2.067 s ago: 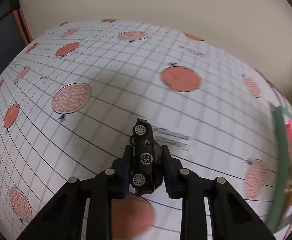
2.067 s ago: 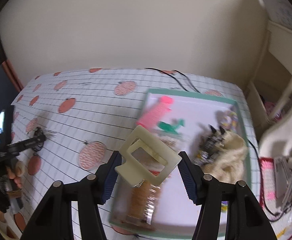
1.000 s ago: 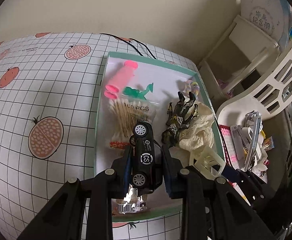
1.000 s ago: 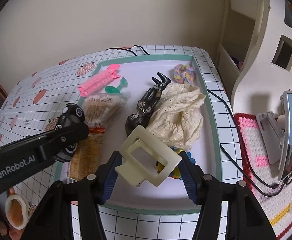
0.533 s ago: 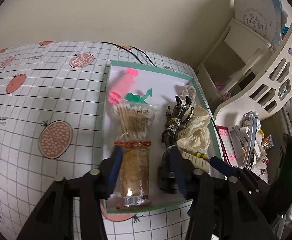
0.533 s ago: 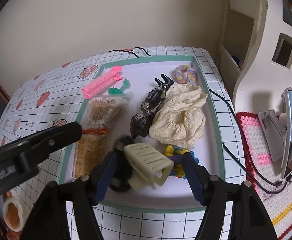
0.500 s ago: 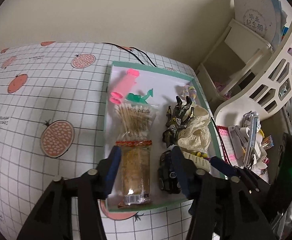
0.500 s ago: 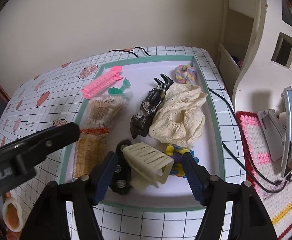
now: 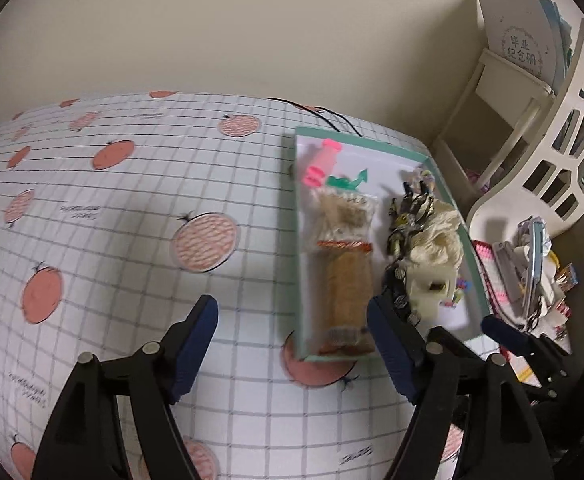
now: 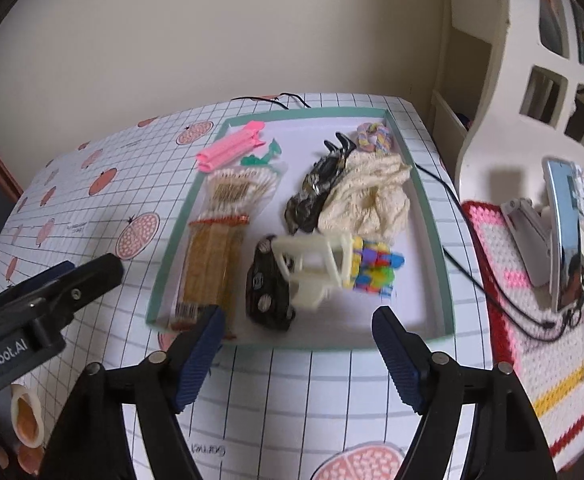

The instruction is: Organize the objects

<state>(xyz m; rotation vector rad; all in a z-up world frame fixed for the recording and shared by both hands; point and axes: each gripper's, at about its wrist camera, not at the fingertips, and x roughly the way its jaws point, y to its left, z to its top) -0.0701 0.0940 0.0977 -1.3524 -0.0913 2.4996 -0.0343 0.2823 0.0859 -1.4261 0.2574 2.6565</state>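
Broad bare tablecloth (image 9: 132, 240) across left of frame; green-rimmed tray (image 10: 431, 216) crowded at centre. Left gripper (image 9: 292, 344) and right gripper (image 10: 297, 344) both spread wide, grasping nothing. Inside near tray edge: cream hair claw (image 10: 315, 268) leaning on black toy car (image 10: 268, 288).

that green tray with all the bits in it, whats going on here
A person is tidying small things into the green tray with two handheld grippers. Right now both the left gripper and the right gripper are empty, jaws wide open, held near the tray's front edge. A black toy car and a cream hair claw lie inside the tray, the claw partly on the car, alongside a swab pack, a pink clip and a cream fabric piece.
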